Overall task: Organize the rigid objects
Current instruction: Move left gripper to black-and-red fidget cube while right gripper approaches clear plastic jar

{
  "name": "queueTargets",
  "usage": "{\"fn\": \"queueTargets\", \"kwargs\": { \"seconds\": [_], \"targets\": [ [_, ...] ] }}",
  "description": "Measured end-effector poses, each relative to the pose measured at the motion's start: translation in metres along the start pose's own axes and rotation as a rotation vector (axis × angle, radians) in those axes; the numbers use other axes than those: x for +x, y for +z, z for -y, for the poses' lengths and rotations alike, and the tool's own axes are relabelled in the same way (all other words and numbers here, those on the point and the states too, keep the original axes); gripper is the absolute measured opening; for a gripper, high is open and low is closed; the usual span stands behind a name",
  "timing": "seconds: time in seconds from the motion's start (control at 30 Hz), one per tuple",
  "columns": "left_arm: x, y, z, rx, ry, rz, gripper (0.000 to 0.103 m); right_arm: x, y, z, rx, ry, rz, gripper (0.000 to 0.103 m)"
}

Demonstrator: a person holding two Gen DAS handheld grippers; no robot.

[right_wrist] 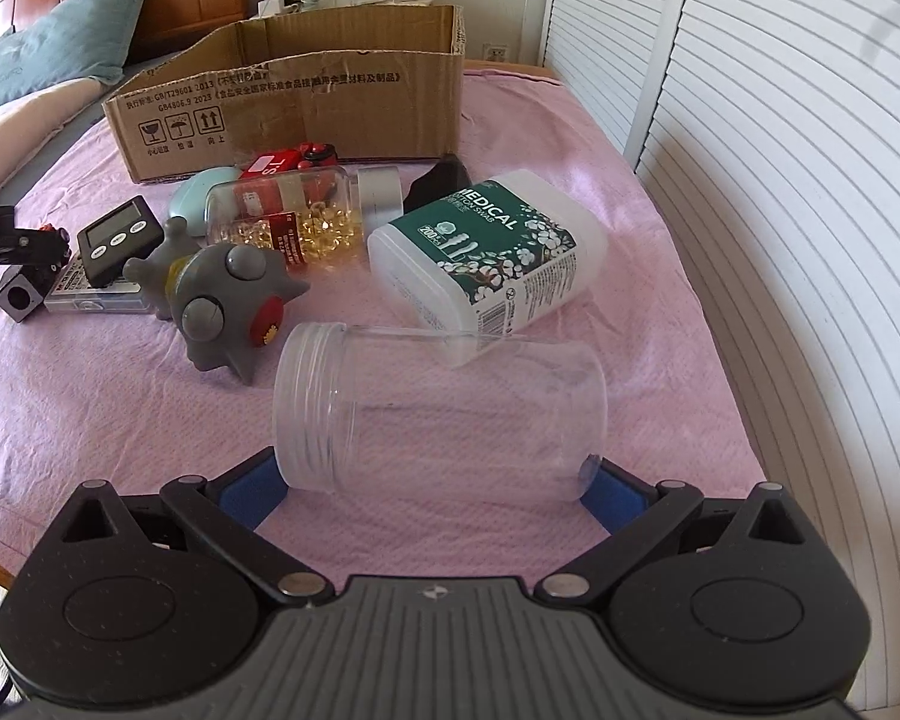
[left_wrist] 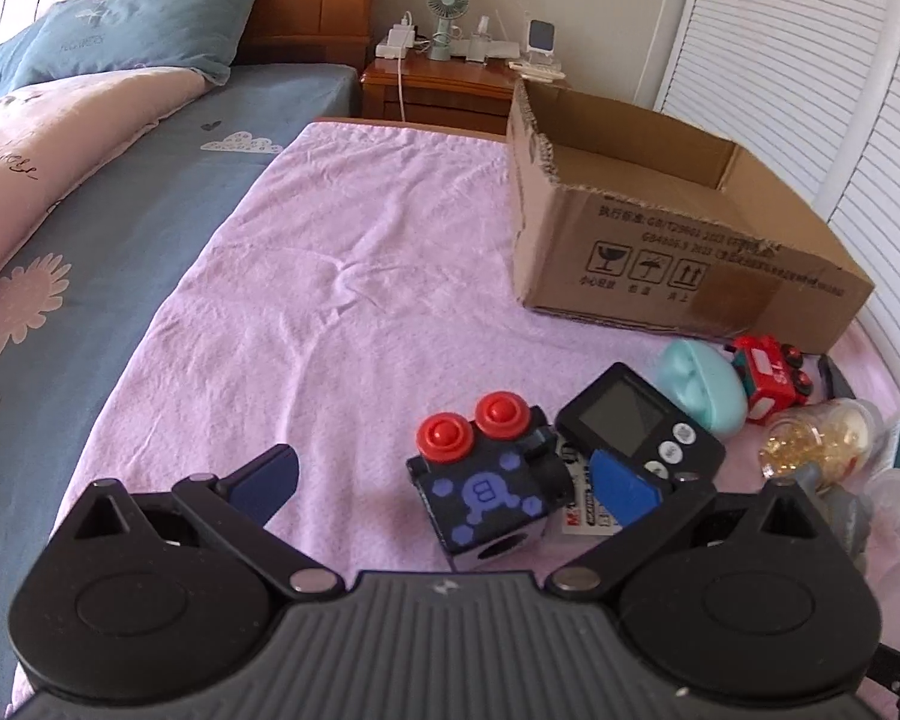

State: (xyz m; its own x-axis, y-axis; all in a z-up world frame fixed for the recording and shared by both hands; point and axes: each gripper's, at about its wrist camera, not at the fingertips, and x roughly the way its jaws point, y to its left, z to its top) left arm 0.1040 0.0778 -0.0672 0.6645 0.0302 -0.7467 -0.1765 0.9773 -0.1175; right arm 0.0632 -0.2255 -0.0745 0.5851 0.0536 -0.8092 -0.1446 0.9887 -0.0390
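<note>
The clear jar (right_wrist: 441, 414) lies on its side low in the centre of the right wrist view, long axis running left to right, threaded mouth at left. The right gripper (right_wrist: 432, 489) is spread wide with its blue fingers (right_wrist: 249, 489) flanking the jar's two ends, so it is the nearer hand. The left gripper (left_wrist: 444, 480), also spread and empty, frames the black cube toy (left_wrist: 489, 480) at lower centre. The cardboard box (right_wrist: 306, 102) waits at upper left.

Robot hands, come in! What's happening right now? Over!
Left gripper open around black cube toy. Right gripper open around clear jar, lying sideways. Cardboard box waiting; swab box between.
</note>
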Motion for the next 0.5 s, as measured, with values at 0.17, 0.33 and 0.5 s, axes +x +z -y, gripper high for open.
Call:
{"fn": "queueTargets", "kwargs": {
  "seconds": [0.17,0.33,0.5],
  "targets": [
    [-0.002,-0.008,-0.015,0.001,0.027,-0.023,0.102,0.0,-0.001,0.0,-0.008,0.005,0.006,0.103],
    [-0.004,-0.019,-0.022,0.086,0.059,-0.012,0.103,0.0,-0.001,0.0,-0.014,0.011,0.011,0.103],
    [-0.002,-0.018,-0.022,0.111,0.031,0.012,0.103,-0.001,-0.003,0.0,-0.02,0.016,0.026,0.103]
  ]
}}
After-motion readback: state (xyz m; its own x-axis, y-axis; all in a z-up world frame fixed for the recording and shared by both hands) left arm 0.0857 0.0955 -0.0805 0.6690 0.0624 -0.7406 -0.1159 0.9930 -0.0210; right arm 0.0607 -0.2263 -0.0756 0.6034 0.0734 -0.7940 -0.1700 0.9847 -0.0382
